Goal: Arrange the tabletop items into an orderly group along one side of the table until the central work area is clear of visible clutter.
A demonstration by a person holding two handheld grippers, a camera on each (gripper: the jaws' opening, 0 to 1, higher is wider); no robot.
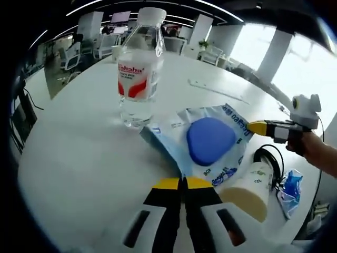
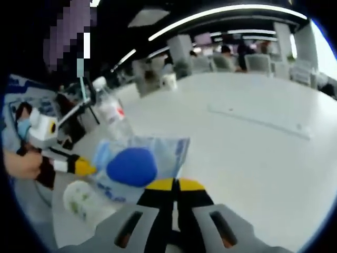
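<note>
On the table (image 1: 79, 158), beside the bottle (image 1: 139, 68), lies a blue pouch (image 1: 210, 139); a cup (image 1: 253, 190) lies on its side just beyond the pouch, a blue wrapper (image 1: 291, 187) next to it. Items sit near one another but unaligned; judged from this, grouping is partly done and the rest remains. Left gripper (image 1: 183, 183): jaws closed together at the pouch's near edge; whether they pinch it cannot be told. Right gripper (image 2: 175, 184): jaws closed, against the pouch's opposite edge.
</note>
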